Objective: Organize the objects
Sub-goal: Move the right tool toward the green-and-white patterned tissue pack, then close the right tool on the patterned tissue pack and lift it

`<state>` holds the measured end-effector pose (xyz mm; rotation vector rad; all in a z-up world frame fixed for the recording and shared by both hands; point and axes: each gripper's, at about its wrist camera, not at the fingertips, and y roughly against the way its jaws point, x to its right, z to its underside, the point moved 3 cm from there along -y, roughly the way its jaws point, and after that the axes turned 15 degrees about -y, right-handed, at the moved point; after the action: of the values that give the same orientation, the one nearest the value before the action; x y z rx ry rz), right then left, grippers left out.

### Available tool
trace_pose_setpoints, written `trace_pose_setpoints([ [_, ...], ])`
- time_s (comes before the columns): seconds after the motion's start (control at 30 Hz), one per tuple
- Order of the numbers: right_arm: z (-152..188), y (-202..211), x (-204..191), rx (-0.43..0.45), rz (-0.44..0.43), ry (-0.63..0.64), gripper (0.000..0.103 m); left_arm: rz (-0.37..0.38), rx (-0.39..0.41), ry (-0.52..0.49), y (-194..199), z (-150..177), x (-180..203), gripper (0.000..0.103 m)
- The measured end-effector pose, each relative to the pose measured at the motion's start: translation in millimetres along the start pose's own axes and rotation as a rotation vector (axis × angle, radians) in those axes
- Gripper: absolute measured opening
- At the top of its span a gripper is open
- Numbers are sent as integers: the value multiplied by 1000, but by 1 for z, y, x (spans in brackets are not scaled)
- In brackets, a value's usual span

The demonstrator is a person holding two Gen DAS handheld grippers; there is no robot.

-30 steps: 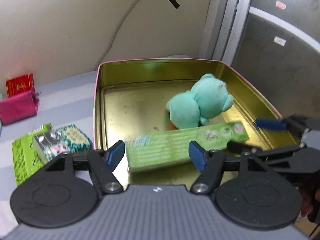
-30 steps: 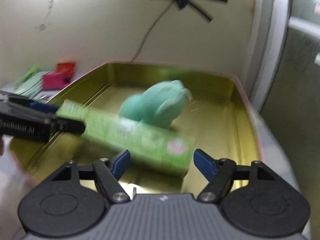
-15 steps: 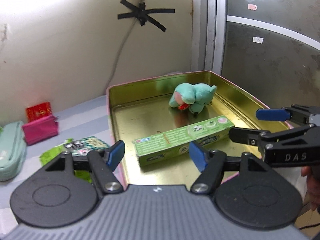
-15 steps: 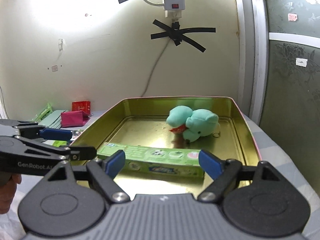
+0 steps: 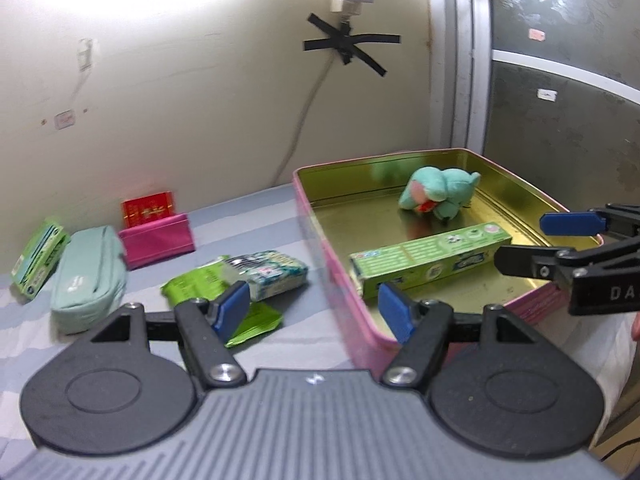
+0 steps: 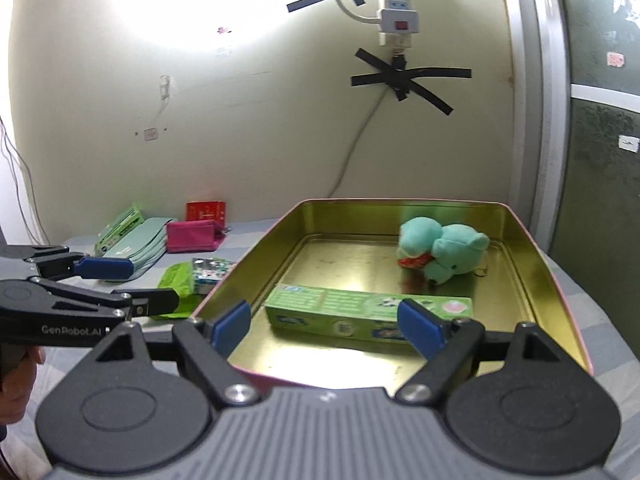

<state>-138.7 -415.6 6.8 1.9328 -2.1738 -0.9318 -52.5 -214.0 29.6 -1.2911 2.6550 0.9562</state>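
1. a pink tin with a gold inside sits on the striped blue-grey cloth, close to the cream wall.
2. inside it lies a long green toothpaste box, flat on the tin floor near the front edge.
3. behind the box, toward the far right corner of the tin, a mint green plush toy lies on its side, apart from the box.
4. the left gripper hangs in the air over the tin's near left corner, its blue pads spread apart with nothing between them.
5. the right gripper hovers just in front of the tin's near rim, jaws wide apart and empty; the toothpaste box shows beyond its pads, untouched.
6. each gripper shows in the other's view: the right one reaches in from the right side over the tin's right rim, the left one from the left beside the tin.
7. left of the tin on the cloth are a patterned tissue pack resting on a green packet.
8. further back along the wall are a pale green pouch, a pink pouch, a red box behind it, and a small green box at the far left.
9. a white power strip hangs on the wall above black tape stuck in a cross.
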Motion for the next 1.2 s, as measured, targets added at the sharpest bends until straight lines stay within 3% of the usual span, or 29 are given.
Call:
trace_pose_setpoints([
  [0.23, 0, -4, -32, -4, -25, 46, 83, -61, -28, 38, 3, 27, -31, 73],
  [0.43, 6, -15, -69, -32, -67, 96, 83, -141, -78, 147, -1, 76, -87, 73],
  [0.6, 12, -43, -110, -90, -110, 154, 84, -273, -103, 201, -3, 117, -128, 73],
  [0.7, 13, -71, -137, -126, -102, 212, 83, -290, -90, 245, -7, 136, -145, 73],
  [0.8, 16, -107, -163, -159, -41, 305, 76, -235, -98, 320, -12, 151, -154, 71],
  [0.9, 19, -142, -183, -209, 34, 386, 66, -224, -34, 382, -3, 154, -161, 72],
  [1.1, 24, -207, -189, -296, 201, 506, 54, -169, -17, 420, -4, 155, -163, 72],
  [1.13, 22, -211, -186, -294, 209, 506, 46, -168, -17, 424, -4, 156, -164, 72],
  [1.17, 20, -214, -186, -296, 219, 506, 25, -166, -17, 429, -3, 157, -164, 72],
  [1.2, 18, -216, -184, -301, 232, 502, 25, -163, -17, 434, -4, 157, -165, 72],
])
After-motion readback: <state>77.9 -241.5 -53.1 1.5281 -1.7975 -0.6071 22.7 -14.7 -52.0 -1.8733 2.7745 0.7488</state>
